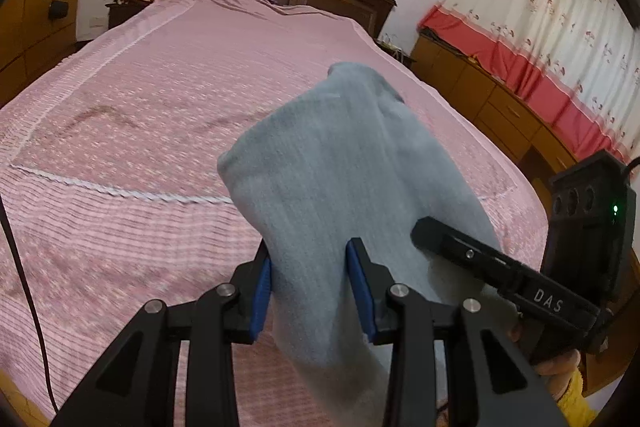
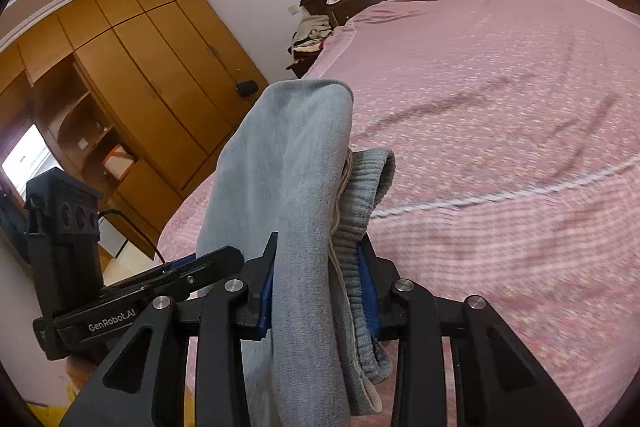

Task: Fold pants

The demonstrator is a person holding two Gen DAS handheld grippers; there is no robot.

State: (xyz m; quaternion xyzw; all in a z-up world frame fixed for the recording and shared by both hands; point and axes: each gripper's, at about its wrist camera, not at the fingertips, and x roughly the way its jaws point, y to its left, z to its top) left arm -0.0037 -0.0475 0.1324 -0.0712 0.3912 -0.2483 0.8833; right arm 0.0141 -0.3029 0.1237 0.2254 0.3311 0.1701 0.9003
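The grey pants (image 1: 340, 163) are held up above the pink bed (image 1: 140, 99). The left claw (image 1: 310, 259) is closed on a bunch of their cloth, and the right claw (image 2: 320, 255) is clamped on the ribbed waistband (image 2: 360, 195) beside it.

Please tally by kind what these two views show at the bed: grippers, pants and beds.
Grippers: 2, the left gripper and the right gripper, both shut on the pants
Pants: 1, grey
Beds: 1, the bed, pink cover
Total: 4
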